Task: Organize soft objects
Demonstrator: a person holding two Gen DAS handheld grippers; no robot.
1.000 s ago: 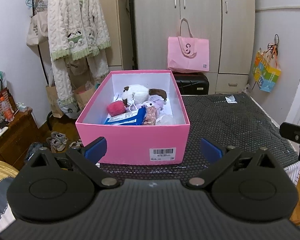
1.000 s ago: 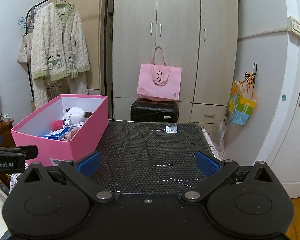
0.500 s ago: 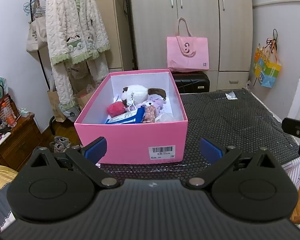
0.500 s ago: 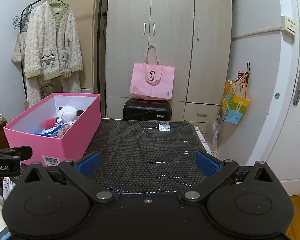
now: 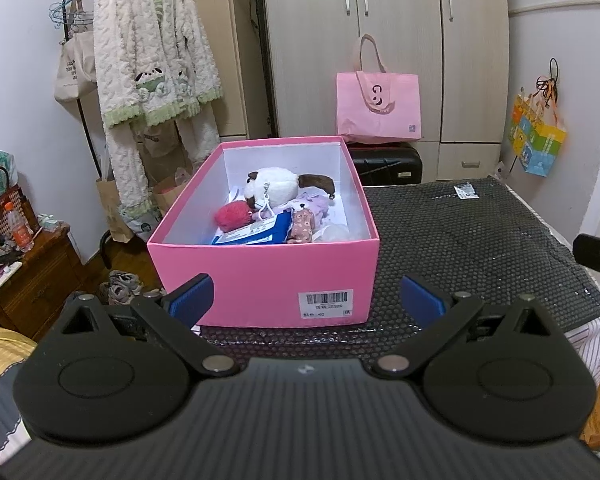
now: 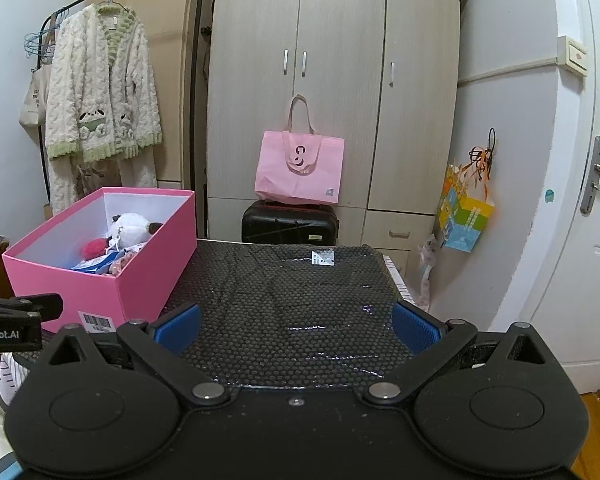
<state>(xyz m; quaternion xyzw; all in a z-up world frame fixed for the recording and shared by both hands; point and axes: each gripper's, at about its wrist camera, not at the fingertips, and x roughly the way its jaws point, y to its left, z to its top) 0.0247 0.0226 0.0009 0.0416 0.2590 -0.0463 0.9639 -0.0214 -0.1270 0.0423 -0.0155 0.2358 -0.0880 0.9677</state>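
Observation:
A pink box (image 5: 260, 276) (image 6: 140, 284) stands on the left part of a table covered in black bubble wrap (image 6: 292, 304). Inside lie a white plush dog with brown ears (image 5: 276, 188) (image 6: 130, 230), a red pompom (image 5: 232, 216), a blue packet (image 5: 260, 234) and other small soft toys. My left gripper (image 5: 306, 300) is open, level with the box's near wall, nothing between its blue pads. My right gripper (image 6: 296, 326) is open over the bare wrap, to the right of the box.
A small label (image 6: 323, 257) lies at the table's far edge. Behind stand a wardrobe (image 6: 332, 80), a black suitcase (image 6: 290, 226) with a pink tote bag (image 6: 300, 168), a rack with a fluffy robe (image 6: 100, 92), and a door (image 6: 580, 200) at right. A wooden nightstand (image 5: 24, 276) sits left.
Both grippers have pulled back and risen slightly, so the box and table look a little farther. Both stay open and nothing in the box has moved.

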